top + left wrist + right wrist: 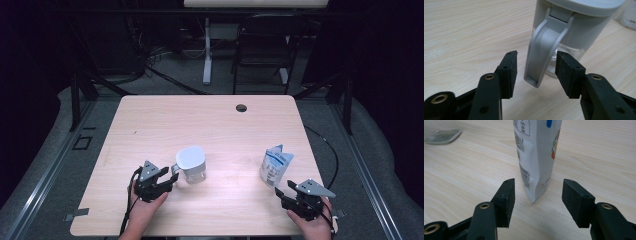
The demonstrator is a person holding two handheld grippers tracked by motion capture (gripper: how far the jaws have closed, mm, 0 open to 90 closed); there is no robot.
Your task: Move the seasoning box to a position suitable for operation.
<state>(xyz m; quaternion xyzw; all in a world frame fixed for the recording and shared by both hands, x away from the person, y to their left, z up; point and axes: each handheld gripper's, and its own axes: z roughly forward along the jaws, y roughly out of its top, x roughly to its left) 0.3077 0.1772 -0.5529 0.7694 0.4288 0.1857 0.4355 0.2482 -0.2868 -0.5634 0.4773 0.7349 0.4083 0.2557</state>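
A clear jug [191,165] with a grey lid and grey handle stands near the middle of the table. My left gripper [169,181] is open at its left side. In the left gripper view the handle [544,47] hangs between the two black pads, which do not touch it; my left gripper [536,68] stays open. A white and blue pouch [275,166] stands upright at the right. My right gripper [281,191] is open just in front of it. The pouch's lower edge [536,165] sits just beyond the gap of my right gripper [537,195].
The light wooden table [210,125] has a round cable hole [241,108] near its far edge. A black chair [262,45] and a white desk leg [207,50] stand beyond the table. The jug's base [442,136] shows at the right gripper view's upper left.
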